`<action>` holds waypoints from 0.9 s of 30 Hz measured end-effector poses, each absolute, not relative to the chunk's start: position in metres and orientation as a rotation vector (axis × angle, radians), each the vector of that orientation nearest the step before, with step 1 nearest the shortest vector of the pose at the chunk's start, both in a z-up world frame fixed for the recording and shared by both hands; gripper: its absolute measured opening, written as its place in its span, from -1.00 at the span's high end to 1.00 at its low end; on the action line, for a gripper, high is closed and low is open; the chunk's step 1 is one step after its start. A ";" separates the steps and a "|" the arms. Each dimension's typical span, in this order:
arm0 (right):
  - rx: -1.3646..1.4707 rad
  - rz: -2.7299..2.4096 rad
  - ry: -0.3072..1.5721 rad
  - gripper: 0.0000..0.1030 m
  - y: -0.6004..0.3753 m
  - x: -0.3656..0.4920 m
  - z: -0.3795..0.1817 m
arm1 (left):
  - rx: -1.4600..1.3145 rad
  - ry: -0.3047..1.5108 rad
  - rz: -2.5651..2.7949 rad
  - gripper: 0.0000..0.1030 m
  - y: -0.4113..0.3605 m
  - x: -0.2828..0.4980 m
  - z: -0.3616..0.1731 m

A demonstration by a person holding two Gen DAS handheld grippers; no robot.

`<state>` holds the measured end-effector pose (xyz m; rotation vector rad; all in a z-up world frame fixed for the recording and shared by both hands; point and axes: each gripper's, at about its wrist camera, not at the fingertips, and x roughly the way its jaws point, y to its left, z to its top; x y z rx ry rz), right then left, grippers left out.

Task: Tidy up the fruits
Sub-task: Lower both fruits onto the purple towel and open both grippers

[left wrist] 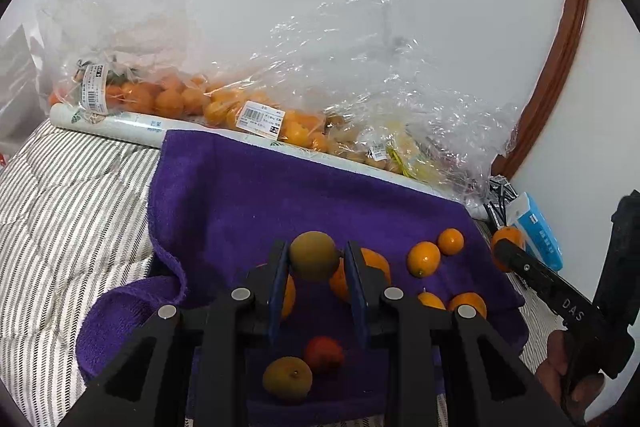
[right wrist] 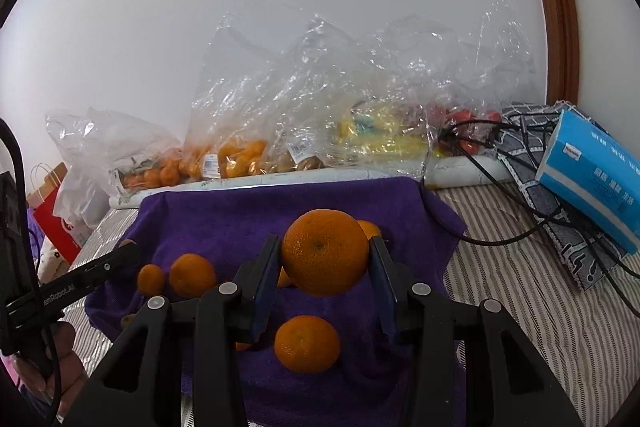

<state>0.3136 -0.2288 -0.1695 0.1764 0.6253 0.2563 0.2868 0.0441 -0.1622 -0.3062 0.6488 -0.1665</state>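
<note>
While my left gripper (left wrist: 315, 259) pinches a brown-green fruit (left wrist: 313, 255) at frame centre, my right gripper (right wrist: 325, 259) clamps a large orange (right wrist: 325, 251) between spread jaws, both above the purple towel (left wrist: 248, 195). Across the upper half I see clear plastic bags (left wrist: 224, 99) holding oranges, each with a barcode label (left wrist: 260, 118) I cannot read. "DAS" shows on the right gripper's arm, lower right.
</note>
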 end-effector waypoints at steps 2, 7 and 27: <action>0.175 0.252 0.631 0.16 -0.228 0.315 -0.171 | -0.294 0.655 -0.170 0.48 0.041 0.288 -0.164; 0.157 0.245 0.650 0.16 -0.223 0.318 -0.175 | -0.282 0.676 -0.173 0.48 0.038 0.291 -0.169; 0.068 0.183 0.729 0.16 -0.212 0.328 -0.192 | -0.260 0.733 -0.194 0.48 0.029 0.298 -0.181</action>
